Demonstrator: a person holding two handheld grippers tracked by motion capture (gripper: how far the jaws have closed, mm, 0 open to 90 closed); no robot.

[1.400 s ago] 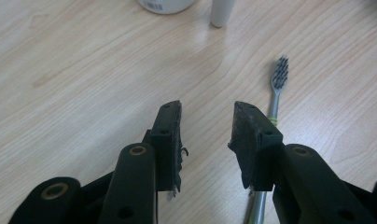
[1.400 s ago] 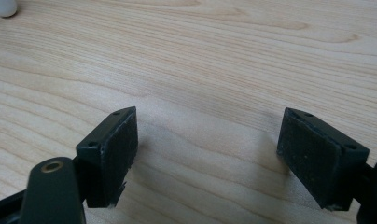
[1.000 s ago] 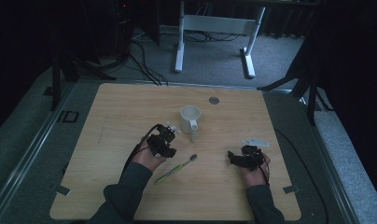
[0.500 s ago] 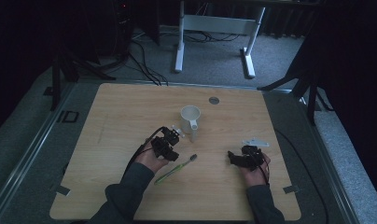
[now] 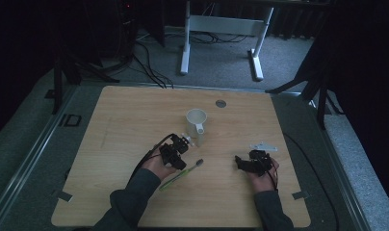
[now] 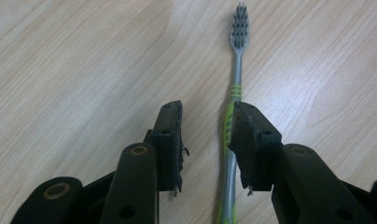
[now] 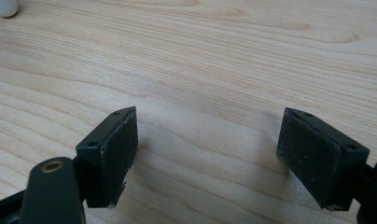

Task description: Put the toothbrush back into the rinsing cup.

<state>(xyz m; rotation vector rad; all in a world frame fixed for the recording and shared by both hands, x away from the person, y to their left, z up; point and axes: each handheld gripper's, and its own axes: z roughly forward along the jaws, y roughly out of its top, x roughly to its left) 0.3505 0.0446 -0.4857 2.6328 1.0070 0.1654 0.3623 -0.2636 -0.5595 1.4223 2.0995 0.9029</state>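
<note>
Hovering low over the counter point(image 5: 135, 115), the left tongs point(image 6: 207, 140) straddle the handle of a toothbrush point(image 6: 235, 88); the jaws stand apart, the toothbrush handle lying in the gap close against 1 pad point(image 6: 245, 140), with bare wood between it and the other pad; whether that near pad actually touches the handle I cannot tell; nothing is clamped. The toothbrush lies flat on the wood, green and grey handle, grey bristle head pointing away from the tongs in the left gripper view. In the high view the same toothbrush point(image 5: 180, 174) lies slanted near the middle of the counter, its head up and to the right, just beside the left tongs point(image 5: 175, 151); the left hand point(image 5: 159, 166) holds those tongs from below.

A white mug point(image 5: 196, 125) stands upright just beyond the left tongs, handle turned toward the person; close to the tongs but apart from the toothbrush. A small round dark disc point(image 5: 221, 103) sits farther back on the counter, well apart from the mug.

The right tongs point(image 7: 207, 158) are wide apart over bare wood, with nothing between the 2 pads; in the high view the right tongs point(image 5: 240, 161) rest at the right side of the counter, well apart from the toothbrush.
</note>
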